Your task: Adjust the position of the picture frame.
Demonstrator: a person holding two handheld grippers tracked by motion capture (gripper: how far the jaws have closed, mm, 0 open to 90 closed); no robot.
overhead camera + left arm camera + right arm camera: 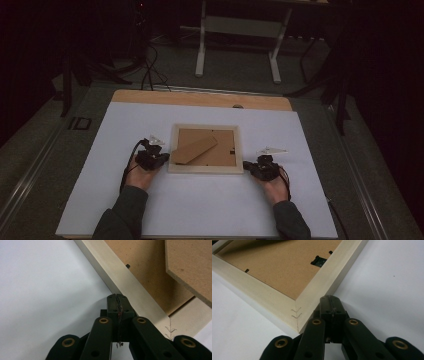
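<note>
On the white mat, closed left tongs (159, 159) and right tongs (250, 167) flank the face-down picture frame (205, 169).

Pale cream rectangular wooden picture frame (205, 170) had a speckled brown fibreboard backing (279, 270) and a lighter tan cardboard stand flap (194, 149). Small black metal clips (318, 260) sat ahead of the fingertips. Black two-jaw left gripper (117, 298) and black two-jaw right gripper (329, 300) carried brass-coloured rivets. Plain white flat table sheet (200, 210) edged by an orange-tan wooden strip (200, 99).
</note>
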